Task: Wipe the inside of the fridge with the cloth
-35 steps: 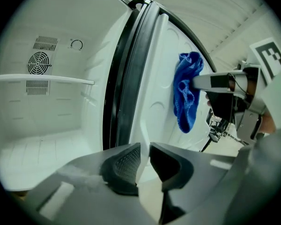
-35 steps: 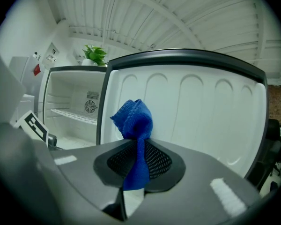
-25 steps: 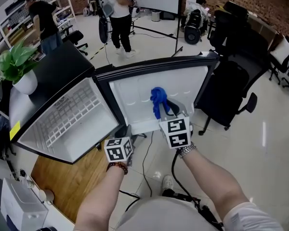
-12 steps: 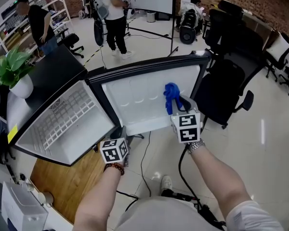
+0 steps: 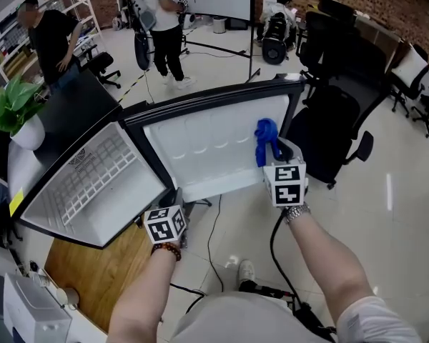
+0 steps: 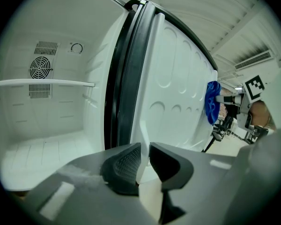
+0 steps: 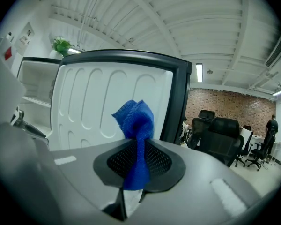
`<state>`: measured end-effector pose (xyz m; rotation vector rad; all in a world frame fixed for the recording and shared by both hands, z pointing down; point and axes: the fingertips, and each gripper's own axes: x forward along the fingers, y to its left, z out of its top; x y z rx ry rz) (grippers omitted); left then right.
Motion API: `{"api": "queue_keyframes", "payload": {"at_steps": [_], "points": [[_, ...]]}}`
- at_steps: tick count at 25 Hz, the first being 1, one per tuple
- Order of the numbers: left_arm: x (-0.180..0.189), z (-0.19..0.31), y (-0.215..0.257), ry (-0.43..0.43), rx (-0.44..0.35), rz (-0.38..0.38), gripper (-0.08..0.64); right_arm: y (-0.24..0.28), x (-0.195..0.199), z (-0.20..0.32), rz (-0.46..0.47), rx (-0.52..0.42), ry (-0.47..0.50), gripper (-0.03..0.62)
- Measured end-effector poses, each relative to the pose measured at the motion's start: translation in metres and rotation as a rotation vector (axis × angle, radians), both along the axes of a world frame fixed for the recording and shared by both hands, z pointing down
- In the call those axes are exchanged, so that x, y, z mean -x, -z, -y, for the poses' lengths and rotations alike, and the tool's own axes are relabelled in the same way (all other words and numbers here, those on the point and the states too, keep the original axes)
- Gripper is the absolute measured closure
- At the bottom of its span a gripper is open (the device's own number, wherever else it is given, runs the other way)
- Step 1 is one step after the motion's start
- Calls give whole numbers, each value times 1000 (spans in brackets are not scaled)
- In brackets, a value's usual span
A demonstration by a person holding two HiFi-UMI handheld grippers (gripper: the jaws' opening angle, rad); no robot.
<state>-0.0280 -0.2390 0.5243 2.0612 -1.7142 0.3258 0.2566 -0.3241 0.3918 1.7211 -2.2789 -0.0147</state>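
1. Cloth: blue and bunched, its long axis upright. The right tongs are clamped on its tail, and its head lies against the door liner near the door's free edge.
2. Left tongs: nearly closed, pinching the door lip at the door's bottom, hinge side.
3. Bearing: most of the liner lies hinge-ward of the cloth, and the right hand is nearer to it.
4. Views: only the left tongs' view shows the fridge cavity, beyond the door's hinge.

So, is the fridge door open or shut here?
Open. The fridge door is swung wide, its white liner facing outward, and the cavity with its shelf is exposed.
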Motion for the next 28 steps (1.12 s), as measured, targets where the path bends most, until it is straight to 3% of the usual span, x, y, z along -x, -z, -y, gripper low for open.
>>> {"api": "queue_keyframes", "payload": {"at_steps": [6, 10, 20, 28], "points": [[-1, -1, 0, 2, 1, 2, 495, 0, -11, -1, -3, -3, -13, 543], [-3, -1, 1, -4, 3, 1, 495, 0, 2, -11, 0, -20, 25, 543], [-4, -12, 3, -68, -1, -9, 468, -22, 159, -63, 26, -7, 354, 543], [7, -32, 4, -93, -2, -19, 462, -43, 246, -72, 31, 19, 478, 543]]}}
